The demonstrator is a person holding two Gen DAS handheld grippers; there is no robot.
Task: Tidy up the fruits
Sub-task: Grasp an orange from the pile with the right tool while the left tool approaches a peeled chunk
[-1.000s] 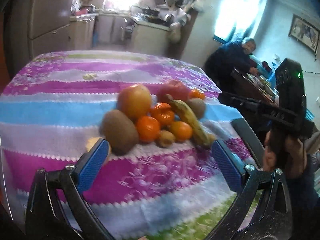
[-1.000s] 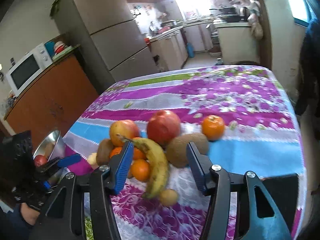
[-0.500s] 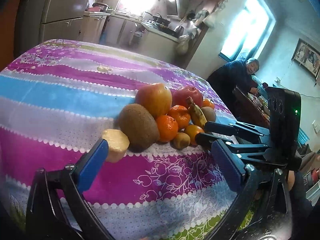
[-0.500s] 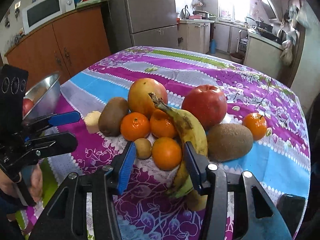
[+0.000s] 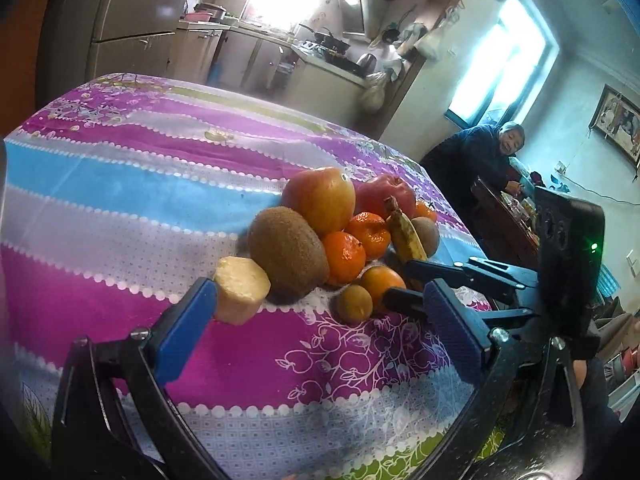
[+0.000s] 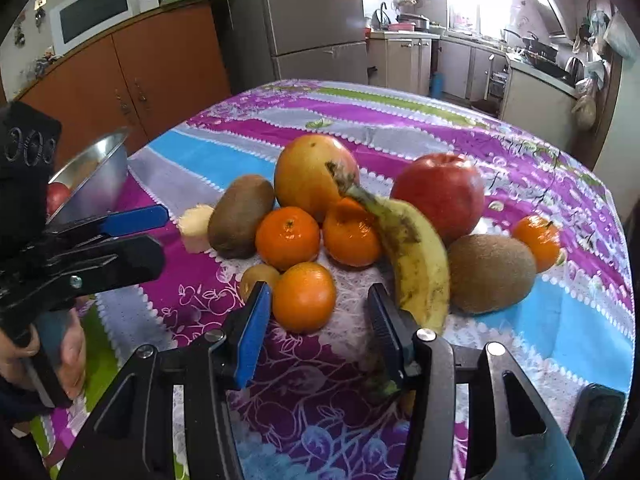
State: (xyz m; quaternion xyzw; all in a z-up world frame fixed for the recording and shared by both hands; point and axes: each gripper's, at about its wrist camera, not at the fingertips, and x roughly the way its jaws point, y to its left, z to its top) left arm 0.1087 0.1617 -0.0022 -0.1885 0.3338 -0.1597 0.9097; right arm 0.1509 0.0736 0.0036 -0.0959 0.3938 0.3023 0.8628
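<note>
Only the right wrist view shows the bowl beside the fruit pile, where both grippers, left and right, gape wide and empty.

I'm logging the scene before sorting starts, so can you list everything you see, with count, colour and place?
tablecloth: one, purple, blue and white stripes, on table
apples: two, one red, one yellow-red, back of pile
kiwis: two, brown, pile's left and right ends
oranges: four, three clustered centre, one far right
banana: one, spotted yellow, leaning on pile
small round fruit: one, tan, front left
pale cut piece: one, cream, beside left kiwi
metal bowl: one, silver, left edge
left gripper: open, empty
right gripper: open around front orange
</note>
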